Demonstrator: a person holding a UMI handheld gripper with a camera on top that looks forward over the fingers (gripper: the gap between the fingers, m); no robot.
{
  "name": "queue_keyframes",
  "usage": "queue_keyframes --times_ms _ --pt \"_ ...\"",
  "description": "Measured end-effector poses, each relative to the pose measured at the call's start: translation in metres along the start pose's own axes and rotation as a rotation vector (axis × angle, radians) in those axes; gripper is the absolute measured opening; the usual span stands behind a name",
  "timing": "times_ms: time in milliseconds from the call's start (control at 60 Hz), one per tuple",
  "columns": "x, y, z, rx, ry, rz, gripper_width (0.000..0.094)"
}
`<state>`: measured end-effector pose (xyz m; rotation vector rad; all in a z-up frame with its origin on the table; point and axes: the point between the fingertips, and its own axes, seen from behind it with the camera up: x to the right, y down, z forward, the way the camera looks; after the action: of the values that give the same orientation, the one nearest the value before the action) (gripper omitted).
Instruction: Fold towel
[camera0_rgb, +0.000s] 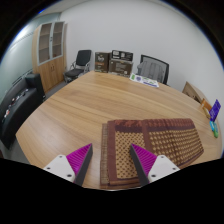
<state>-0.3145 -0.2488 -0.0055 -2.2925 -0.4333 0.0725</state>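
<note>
A brown patterned towel (155, 145) with a dark red border lies flat on the wooden table (90, 105), near its front edge. My gripper (111, 160) hovers over the towel's left part, fingers open. The left finger's magenta pad (80, 157) is over bare table just left of the towel's left edge. The right pad (142, 159) is over the towel. The towel's left border strip lies between the fingers; nothing is held.
Office chairs (152, 68) and boxes (121, 63) stand beyond the table's far edge. A wooden cabinet (50, 55) stands at the back left. A green and blue item (214, 118) sits at the table's right side. A dark chair (18, 100) is at the left.
</note>
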Motion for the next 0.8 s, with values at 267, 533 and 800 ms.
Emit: queue_keyframes --times_ms 267,533,800 --pt "0.012 -0.009 0.013 -0.017 0.015 -0.053 0.0281" --pt "-0.014 -0.036 -0.003 -0.012 -0.087 0.013 0.0073" --pt "0.009 -0.148 -0.059 0.177 -0.236 0.213 0.0072"
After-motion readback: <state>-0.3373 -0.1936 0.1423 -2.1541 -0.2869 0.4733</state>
